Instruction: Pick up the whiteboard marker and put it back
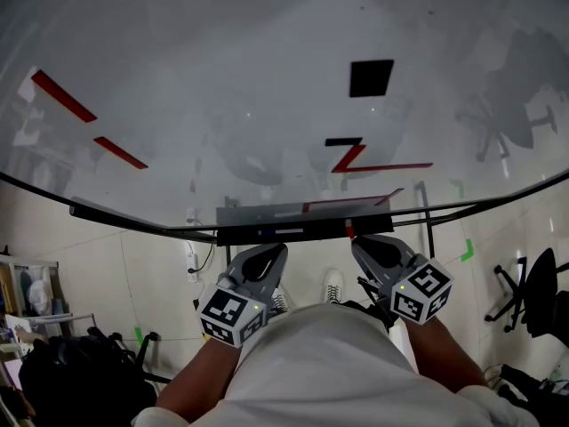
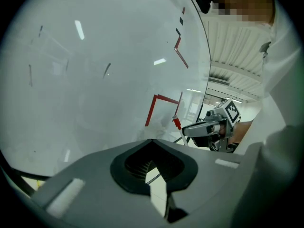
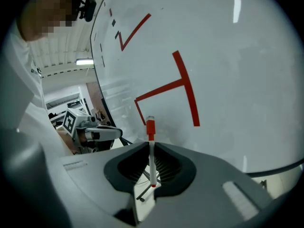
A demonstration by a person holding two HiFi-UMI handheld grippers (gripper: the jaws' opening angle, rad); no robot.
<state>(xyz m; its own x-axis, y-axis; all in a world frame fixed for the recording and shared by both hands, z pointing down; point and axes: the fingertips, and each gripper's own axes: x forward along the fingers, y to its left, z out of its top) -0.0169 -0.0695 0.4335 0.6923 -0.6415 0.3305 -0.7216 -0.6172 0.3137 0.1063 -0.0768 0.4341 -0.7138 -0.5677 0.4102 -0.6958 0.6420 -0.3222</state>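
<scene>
Grippers: two, left gripper [image 1: 267,258] and right gripper [image 1: 369,245]. Marker cubes [image 1: 231,314]: two, one per gripper. Whiteboard marker [image 3: 151,151]: one, red-capped, between right gripper's jaws. Whiteboard [image 1: 222,52]: one. On it, black square [image 1: 371,77]: one whole, second cut off by top edge. Red strokes [image 1: 62,96]: two near left edge. Red zigzag [image 1: 356,160]: one toward bottom edge. Short black stroke [image 1: 343,140]: one, just above zigzag. Office chair [image 1: 536,292]: one, on floor at right. White shoes [image 1: 333,285]: two.
</scene>
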